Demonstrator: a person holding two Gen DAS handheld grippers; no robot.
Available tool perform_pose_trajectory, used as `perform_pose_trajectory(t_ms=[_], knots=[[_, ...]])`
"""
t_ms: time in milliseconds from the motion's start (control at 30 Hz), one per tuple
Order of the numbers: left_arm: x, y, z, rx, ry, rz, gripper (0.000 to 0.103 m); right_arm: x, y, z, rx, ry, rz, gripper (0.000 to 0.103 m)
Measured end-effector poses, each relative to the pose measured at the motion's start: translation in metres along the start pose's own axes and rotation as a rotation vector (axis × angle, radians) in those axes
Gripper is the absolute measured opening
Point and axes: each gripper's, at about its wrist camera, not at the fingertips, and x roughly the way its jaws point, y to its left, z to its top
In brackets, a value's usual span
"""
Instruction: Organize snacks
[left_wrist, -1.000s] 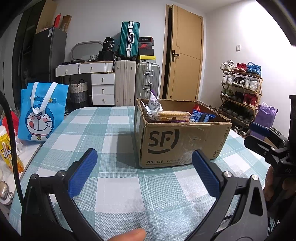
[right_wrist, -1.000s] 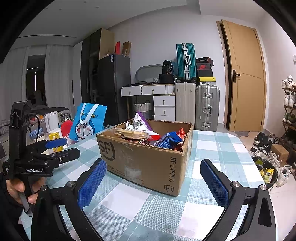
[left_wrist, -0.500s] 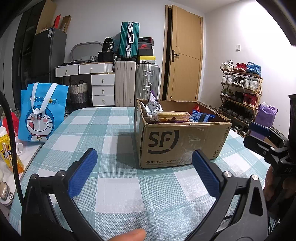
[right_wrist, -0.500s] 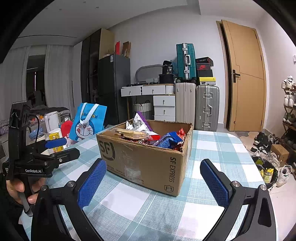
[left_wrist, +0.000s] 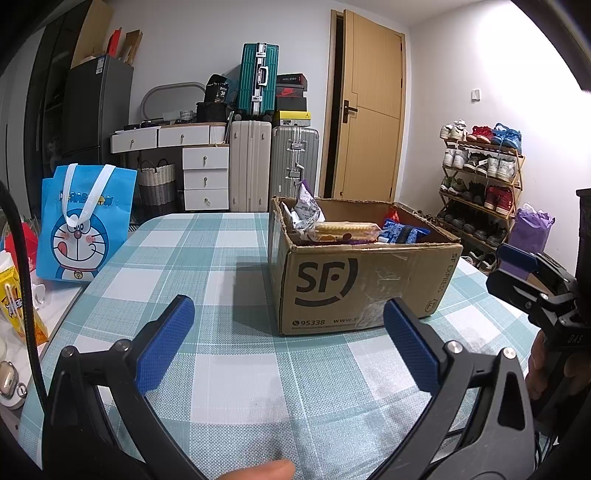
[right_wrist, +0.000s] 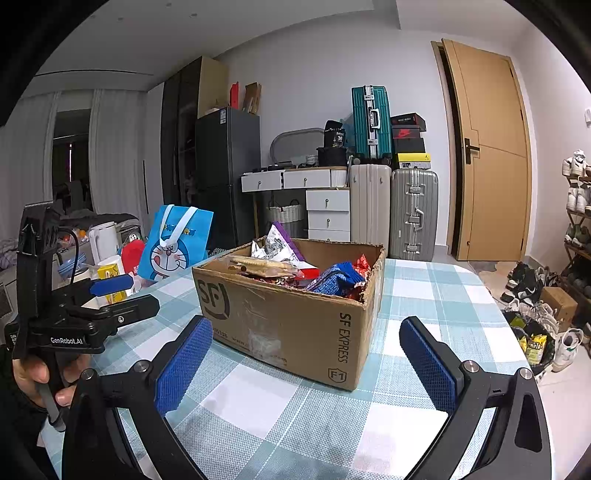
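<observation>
My claws (left_wrist: 284, 332) wear blue pads (left_wrist: 166, 343) on black arms. The worktop (left_wrist: 207, 266) cloth is a teal-and-white check. The box (left_wrist: 362, 288) is brown with black print; inside show a blue pack (left_wrist: 402, 234), a purple-and-silver bag (left_wrist: 306, 210) and a red wrapper (right_wrist: 362, 264). The tote (left_wrist: 85, 225) is bright blue with white handles.

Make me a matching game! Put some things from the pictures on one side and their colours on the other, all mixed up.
Things:
1. cartoon cat tote bag
2. cardboard box of snacks
3. suitcase standing on top of the other suitcases
4. closed door

Colours:
A. teal green
B. light wood yellow
C. bright blue
D. brown

Pairs: 1-C, 2-D, 3-A, 4-B
</observation>
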Motion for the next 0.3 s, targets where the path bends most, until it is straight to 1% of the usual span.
perform_pose_trajectory(t_ms=[300], knots=[[-0.0003,-0.0005,0.0006,0.002,-0.003,-0.001,0.102,0.0002,0.0001,0.0001,0.001,-0.001,0.0,0.103]])
